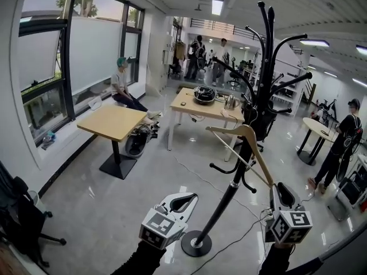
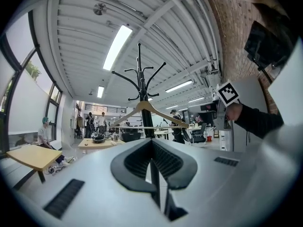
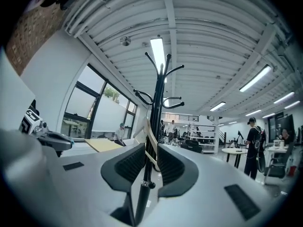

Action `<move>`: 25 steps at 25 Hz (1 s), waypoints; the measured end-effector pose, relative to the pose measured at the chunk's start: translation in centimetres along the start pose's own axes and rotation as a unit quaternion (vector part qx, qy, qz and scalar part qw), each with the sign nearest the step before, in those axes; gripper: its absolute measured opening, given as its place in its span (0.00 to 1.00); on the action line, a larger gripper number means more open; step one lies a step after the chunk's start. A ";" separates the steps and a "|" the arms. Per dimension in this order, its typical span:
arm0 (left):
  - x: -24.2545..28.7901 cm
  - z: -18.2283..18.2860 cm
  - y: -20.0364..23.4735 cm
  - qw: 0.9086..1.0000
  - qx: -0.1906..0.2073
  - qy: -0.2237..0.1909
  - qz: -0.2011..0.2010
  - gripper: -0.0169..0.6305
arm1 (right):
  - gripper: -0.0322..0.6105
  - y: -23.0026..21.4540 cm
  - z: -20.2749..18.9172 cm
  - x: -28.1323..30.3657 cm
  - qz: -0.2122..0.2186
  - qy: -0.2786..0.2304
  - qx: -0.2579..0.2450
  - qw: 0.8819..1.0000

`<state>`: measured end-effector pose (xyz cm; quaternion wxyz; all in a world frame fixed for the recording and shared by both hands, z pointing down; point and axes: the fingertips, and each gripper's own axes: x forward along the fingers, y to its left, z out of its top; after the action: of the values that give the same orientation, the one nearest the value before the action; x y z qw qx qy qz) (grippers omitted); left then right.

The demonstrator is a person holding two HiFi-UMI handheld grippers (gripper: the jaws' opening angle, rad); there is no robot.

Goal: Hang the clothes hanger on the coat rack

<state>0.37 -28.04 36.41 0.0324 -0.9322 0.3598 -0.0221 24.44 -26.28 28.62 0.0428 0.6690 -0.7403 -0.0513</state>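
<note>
The black coat rack (image 1: 229,193) stands on a round base just ahead of me, its curved arms spreading at the top. A pale wooden clothes hanger (image 1: 229,130) sits tilted against the pole at mid height. Its hook is hidden, so I cannot tell whether it rests on an arm. My right gripper (image 1: 277,188) is shut on the hanger's lower right end. In the right gripper view the hanger (image 3: 150,136) runs edge-on between the pads of that gripper (image 3: 150,148), with the rack (image 3: 158,93) behind. My left gripper (image 1: 194,197) is shut and empty, left of the pole. From the left gripper (image 2: 151,143) the hanger (image 2: 147,107) shows face-on.
A wooden table (image 1: 113,122) stands at the left and a longer one (image 1: 189,109) with a pot lies behind. A round table (image 1: 318,128) and a standing person (image 1: 344,142) are at the right. A cable (image 1: 241,240) crosses the floor by the rack base (image 1: 196,243).
</note>
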 end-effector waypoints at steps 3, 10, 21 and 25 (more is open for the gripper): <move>-1.0 -0.2 -0.8 1.000 -0.006 -0.004 -0.013 0.04 | 0.18 1.3 -1.3 -1.6 0.000 0.017 0.010 1.000; -2.1 0.5 -2.6 0.999 -0.001 -0.014 -0.030 0.04 | 0.07 5.1 -2.9 -3.7 0.032 0.035 0.029 0.998; -1.7 4.1 -5.5 0.999 0.012 -0.032 -0.018 0.04 | 0.07 8.4 -2.8 -4.1 0.069 0.026 0.051 0.996; -1.6 4.9 -6.2 0.999 0.011 -0.044 -0.013 0.04 | 0.07 8.8 -2.5 -4.7 0.068 0.019 0.049 0.996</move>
<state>3.65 -22.12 31.96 0.0580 -0.9363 0.3460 0.0144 16.61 -20.80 32.31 0.0277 0.6192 -0.7847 0.0011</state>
